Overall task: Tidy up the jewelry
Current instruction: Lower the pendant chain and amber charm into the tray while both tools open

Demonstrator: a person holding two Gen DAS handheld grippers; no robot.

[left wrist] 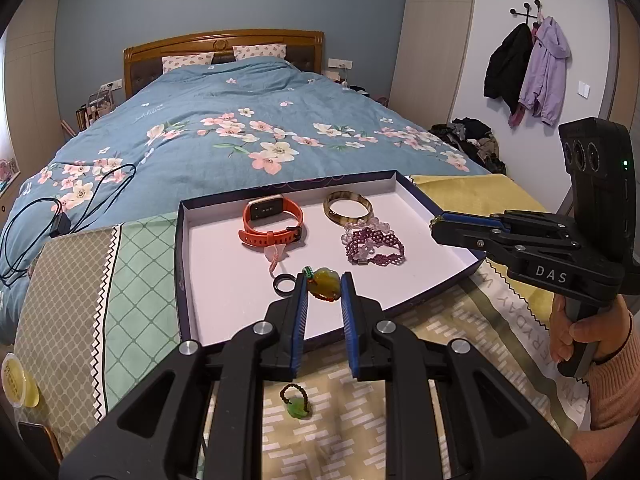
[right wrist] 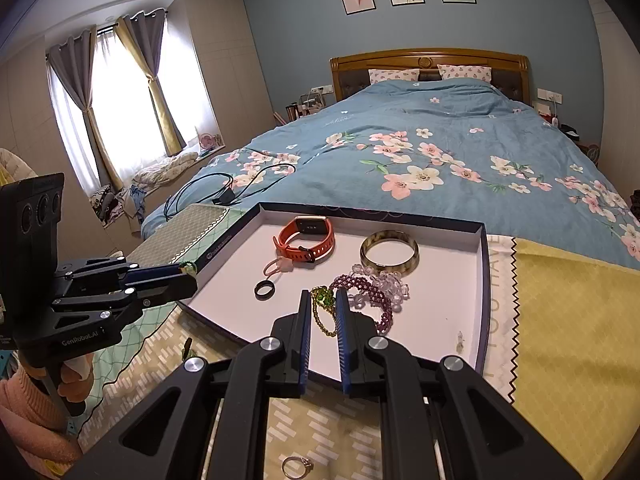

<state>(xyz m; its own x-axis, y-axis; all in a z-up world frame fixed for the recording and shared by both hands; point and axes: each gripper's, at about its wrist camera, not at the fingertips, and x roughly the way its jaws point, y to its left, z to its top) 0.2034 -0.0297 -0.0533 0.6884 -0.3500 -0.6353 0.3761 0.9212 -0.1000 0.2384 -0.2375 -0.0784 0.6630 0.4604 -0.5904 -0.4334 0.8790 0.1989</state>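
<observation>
Left gripper (left wrist: 324,286): its fingers are clamped on the amber pendant (left wrist: 325,283), which sits right at the tips, caught between the blue pads (left wrist: 301,320).
Amber pendant: held over the near part of the tray (left wrist: 182,264), its green knot and dark bead cord trailing from the left and lower sides of the stone; whether it touches the tray floor I cannot tell.
Black ring (left wrist: 285,282): on the tray floor just left of the left fingertips, apart from them.
Green pendant (left wrist: 298,406): on the cloth outside the tray, below and behind the left fingers, not yet put away.
Orange watch (left wrist: 272,222) and bangle (left wrist: 347,208): ahead of the left fingertips, in the tray's far half.
Right gripper (right wrist: 323,300): fingers closed on the green bead chain (right wrist: 322,312), whose knot sits at the tips while the strand hangs down through the narrow gap, long axis running back towards the camera.
Purple bracelet (right wrist: 366,290): just right of the right fingertips, near enough that the chain could snag it.
Silver ring (right wrist: 298,466): on the cloth, below and behind the right fingers, outside the tray.
Turning relation: both held pieces are already above the tray, so my guess is each release needs bare floor directly beneath the tips; the left has it, the right is crowded on its right side.
</observation>
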